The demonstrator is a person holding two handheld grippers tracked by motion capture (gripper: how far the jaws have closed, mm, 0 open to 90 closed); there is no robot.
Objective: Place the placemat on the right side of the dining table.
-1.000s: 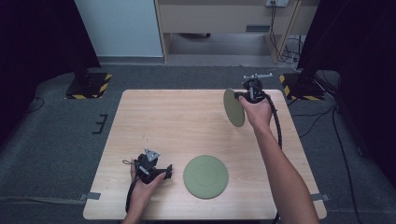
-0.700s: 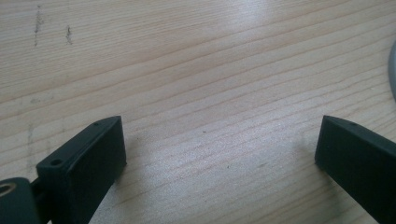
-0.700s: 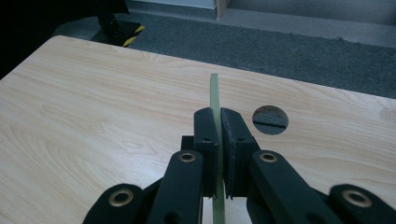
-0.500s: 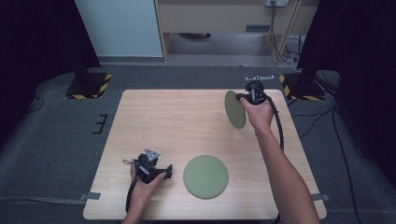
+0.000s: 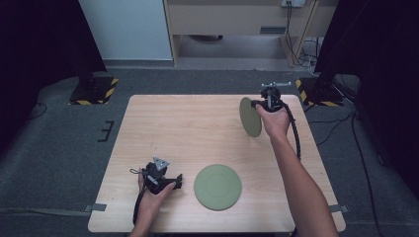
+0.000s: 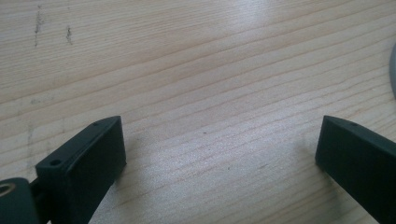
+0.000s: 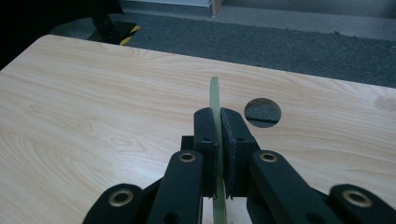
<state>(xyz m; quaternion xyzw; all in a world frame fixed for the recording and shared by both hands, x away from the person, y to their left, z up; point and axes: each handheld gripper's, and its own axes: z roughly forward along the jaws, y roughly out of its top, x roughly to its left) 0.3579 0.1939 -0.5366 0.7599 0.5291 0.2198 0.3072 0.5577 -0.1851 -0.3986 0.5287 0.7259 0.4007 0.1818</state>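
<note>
The right gripper (image 5: 258, 104) still clamps the raised green plate (image 5: 250, 117), barely shifted.

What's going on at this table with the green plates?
A person is working at a light wooden table with a black two-jaw gripper in each hand. The right gripper is clamped on the rim of a round pale green plate, holding it on edge above the table's far right part. A second round green plate lies flat near the front edge. The left gripper rests low over the wood beside that plate, jaws open with nothing between them.
</note>
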